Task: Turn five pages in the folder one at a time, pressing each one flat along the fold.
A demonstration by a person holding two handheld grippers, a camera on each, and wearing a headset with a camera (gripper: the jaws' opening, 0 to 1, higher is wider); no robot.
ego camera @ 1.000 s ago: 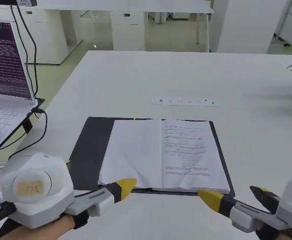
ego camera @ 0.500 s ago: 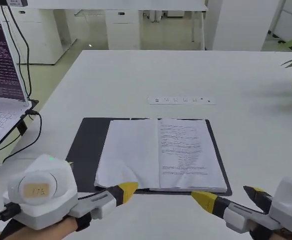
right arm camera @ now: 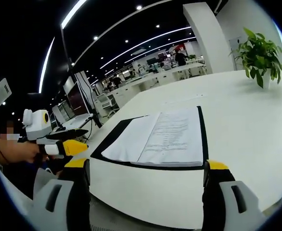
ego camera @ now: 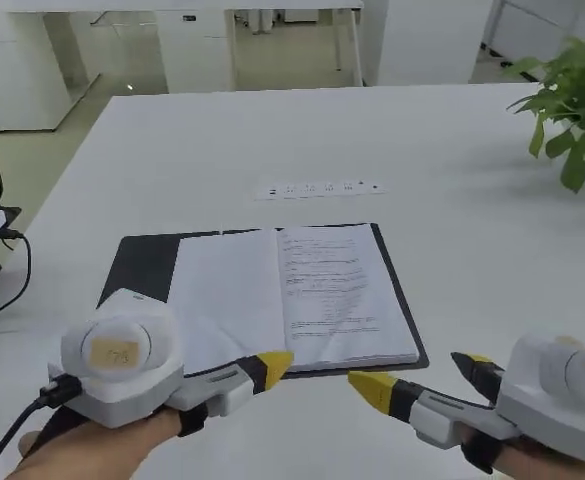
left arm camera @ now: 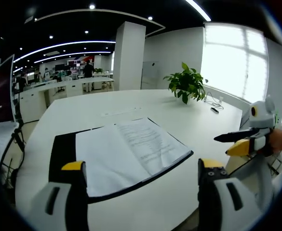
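The left gripper (left arm camera: 141, 166) is held by a hand (ego camera: 92, 445) at the near left side of the white table (ego camera: 472, 250). Its two jaws stand wide apart and there is nothing between them. In the head view its yellow tip lies at the near edge of the folder (ego camera: 142, 265), but in the left gripper view the folder is a little beyond the jaws and they do not touch it.

The folder is black and lies open and flat in the middle of the table, in front of both grippers. It holds sheets of paper. On its left half there is a blank white page (ego camera: 227, 290). This page does not cover the whole cover, so a strip of black stays bare at the left. On its right half there is a page with printed text (ego camera: 332, 290), on top of a thin stack of sheets. The two pages meet at the fold in the middle, and both look flat.

Behind the folder, apart from it, a white power strip (ego camera: 317, 188) lies on the table.

The right gripper (right arm camera: 146, 163) is held at the near right side, just in front of the right corner of the folder. Its jaws are also spread wide and hold nothing.

At the far right a green plant (ego camera: 572, 100) stands on the table.
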